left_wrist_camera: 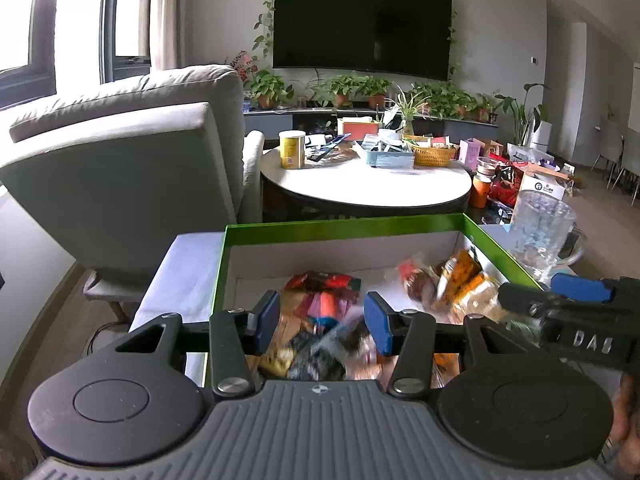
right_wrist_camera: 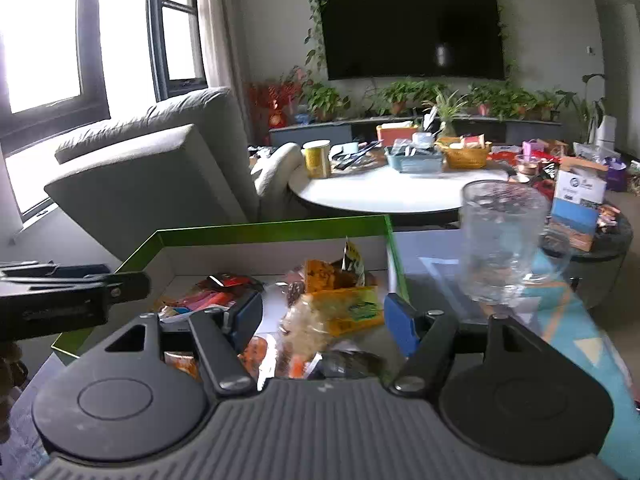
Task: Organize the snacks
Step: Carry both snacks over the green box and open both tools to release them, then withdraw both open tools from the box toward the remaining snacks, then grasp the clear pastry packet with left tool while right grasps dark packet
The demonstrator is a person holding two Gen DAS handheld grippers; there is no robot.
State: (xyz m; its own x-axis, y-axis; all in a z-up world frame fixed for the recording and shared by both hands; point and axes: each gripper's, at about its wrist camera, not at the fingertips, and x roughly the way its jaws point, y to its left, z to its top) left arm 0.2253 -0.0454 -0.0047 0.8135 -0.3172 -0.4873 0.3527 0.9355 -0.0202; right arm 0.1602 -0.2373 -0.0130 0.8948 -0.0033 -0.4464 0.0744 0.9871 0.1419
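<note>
We hold our left gripper [left_wrist_camera: 322,322] over the near end of a green-rimmed box [left_wrist_camera: 344,223], its blue pads spread apart with nothing between them. Below it lie the snack packets [left_wrist_camera: 320,308], a loose heap inside the box, with a red packet [left_wrist_camera: 322,280] farther in and orange ones [left_wrist_camera: 460,276] toward the right wall. Our right gripper [right_wrist_camera: 320,322] hangs over the box's right side, also spread wide and empty, above a yellow-green packet [right_wrist_camera: 352,308] of pale snacks. A clear glass mug [right_wrist_camera: 504,240] stands on the tabletop [right_wrist_camera: 440,272] just right of the box. Beyond sit a grey armchair [left_wrist_camera: 132,152] and a round white table [left_wrist_camera: 360,184].
</note>
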